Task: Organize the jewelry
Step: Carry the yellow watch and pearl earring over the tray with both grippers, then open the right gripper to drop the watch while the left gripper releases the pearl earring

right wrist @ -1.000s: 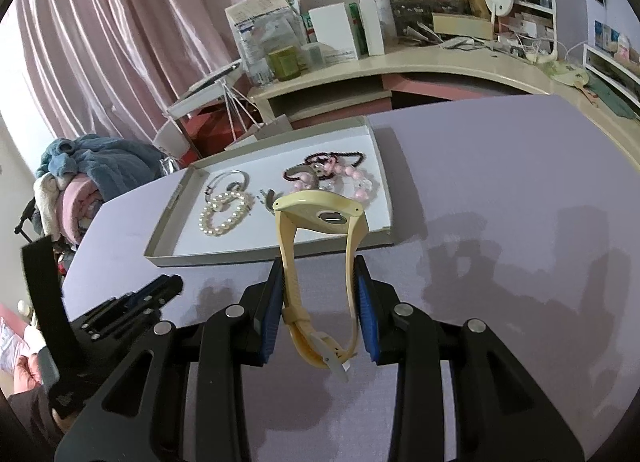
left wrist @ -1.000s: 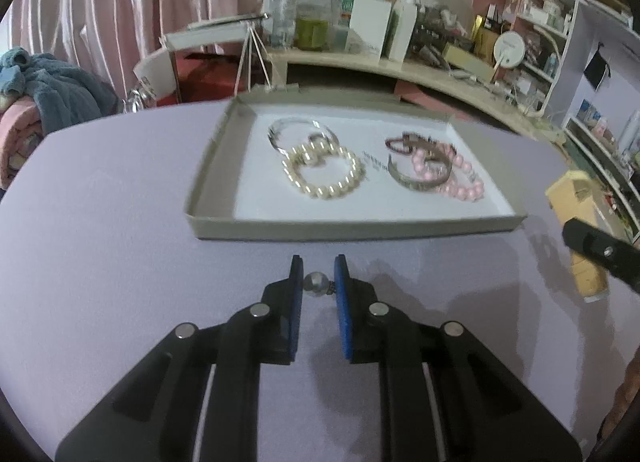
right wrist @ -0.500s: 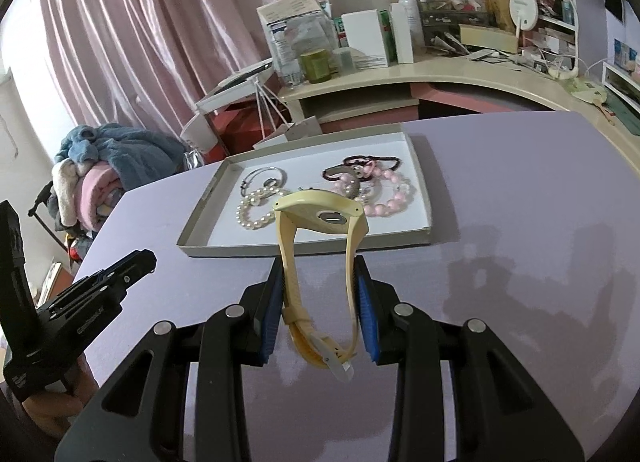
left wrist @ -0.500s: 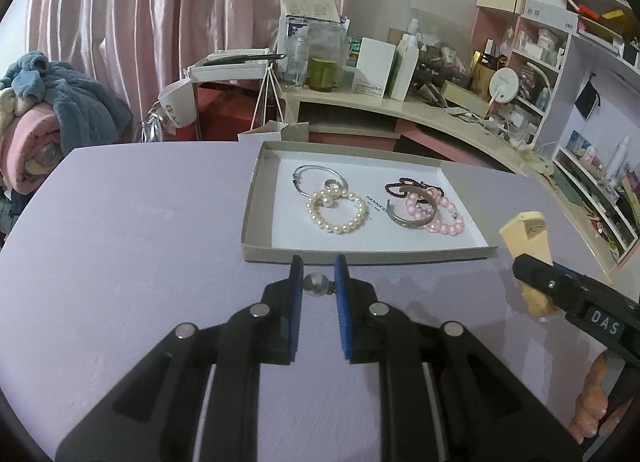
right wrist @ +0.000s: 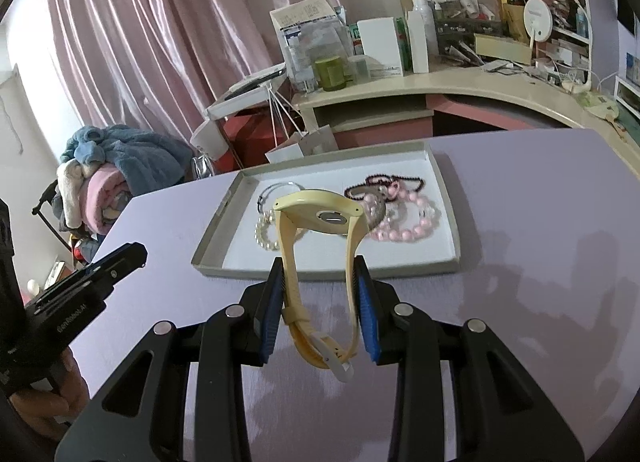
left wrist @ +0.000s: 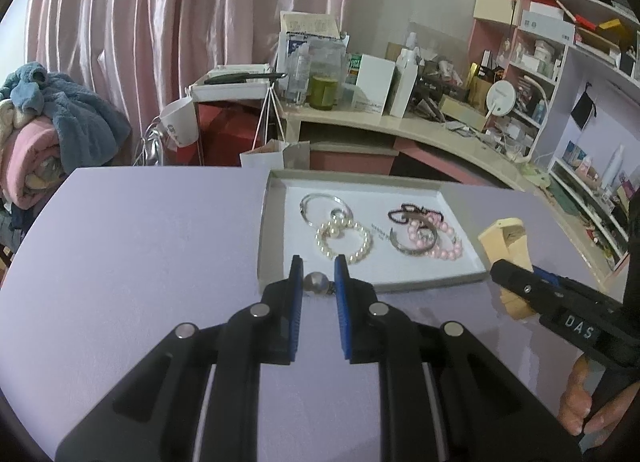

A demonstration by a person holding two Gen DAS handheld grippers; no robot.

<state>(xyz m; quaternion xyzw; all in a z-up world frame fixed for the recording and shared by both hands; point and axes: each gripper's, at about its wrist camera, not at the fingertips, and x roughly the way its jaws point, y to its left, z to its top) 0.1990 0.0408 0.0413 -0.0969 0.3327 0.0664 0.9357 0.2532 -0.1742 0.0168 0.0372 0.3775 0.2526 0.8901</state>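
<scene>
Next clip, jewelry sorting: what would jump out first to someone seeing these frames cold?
Most striking is the pale yellow watch, clamped by its strap between the right gripper fingers and held up in front of the tray. The left gripper pinches a small silvery bead piece just short of the tray's near edge. Inside the tray lie a white pearl bracelet on the left and a pink bead bracelet on the right.

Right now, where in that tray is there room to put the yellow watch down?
The tray's near strip, in front of the pearl bracelet and pink bracelet, is bare. The middle is crowded with bracelets.
</scene>
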